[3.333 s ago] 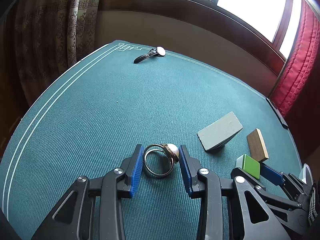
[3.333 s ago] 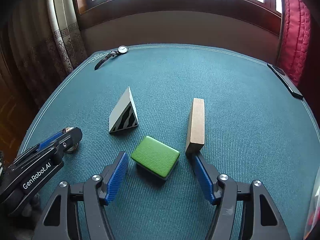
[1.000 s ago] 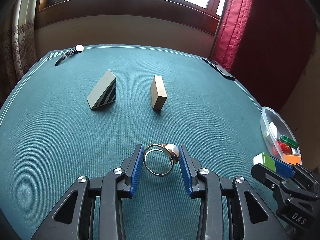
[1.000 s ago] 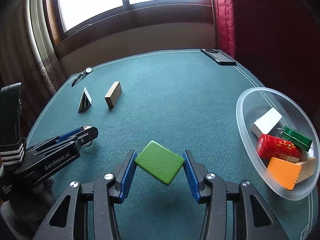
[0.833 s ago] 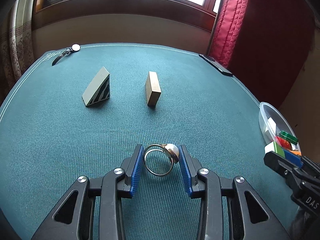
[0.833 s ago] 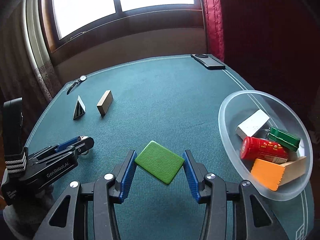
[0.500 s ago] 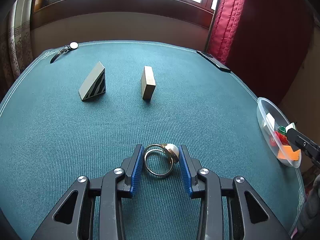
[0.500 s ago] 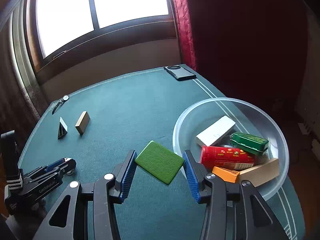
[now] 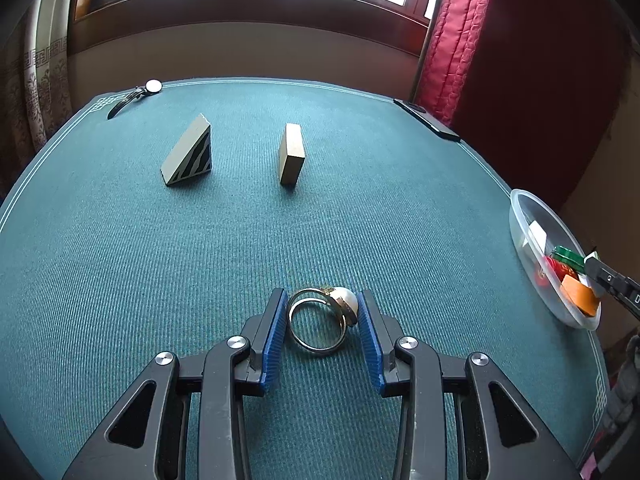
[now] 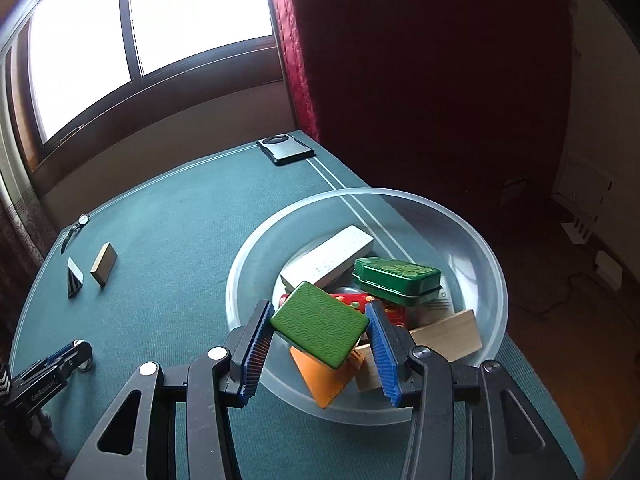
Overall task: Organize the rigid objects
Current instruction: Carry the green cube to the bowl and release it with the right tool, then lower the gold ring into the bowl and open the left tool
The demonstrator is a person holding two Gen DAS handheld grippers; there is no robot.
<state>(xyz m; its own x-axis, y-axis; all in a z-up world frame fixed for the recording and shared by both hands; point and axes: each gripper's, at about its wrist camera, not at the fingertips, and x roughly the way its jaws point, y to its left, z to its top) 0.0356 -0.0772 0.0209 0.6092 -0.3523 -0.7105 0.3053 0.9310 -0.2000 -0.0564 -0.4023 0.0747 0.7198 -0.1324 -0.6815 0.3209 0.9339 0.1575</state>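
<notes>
My right gripper [image 10: 318, 324] is shut on a flat green block [image 10: 319, 324] and holds it above the near part of a clear plastic bowl [image 10: 486, 252]. Inside the bowl lie a white block [image 10: 332, 254], a green tin [image 10: 396, 274], a red tin, an orange block [image 10: 326, 378] and a wooden wedge [image 10: 448, 332]. My left gripper [image 9: 322, 322] is shut on a metal ring with a pearl [image 9: 320, 320], just above the green table cloth. The right gripper's tip [image 9: 610, 280] shows over the bowl [image 9: 520, 216] at the far right of the left wrist view.
A striped wedge block [image 9: 190, 158] and a tan wooden block [image 9: 291, 156] stand on the cloth farther back. A wristwatch [image 9: 134, 96] lies at the far left corner, a black phone [image 9: 428, 120] at the far right edge. Beyond the bowl the table ends.
My right gripper has carried the green block to the right, from over the cloth to over the bowl, rolling a little. The left gripper has hardly moved and keeps the ring.
</notes>
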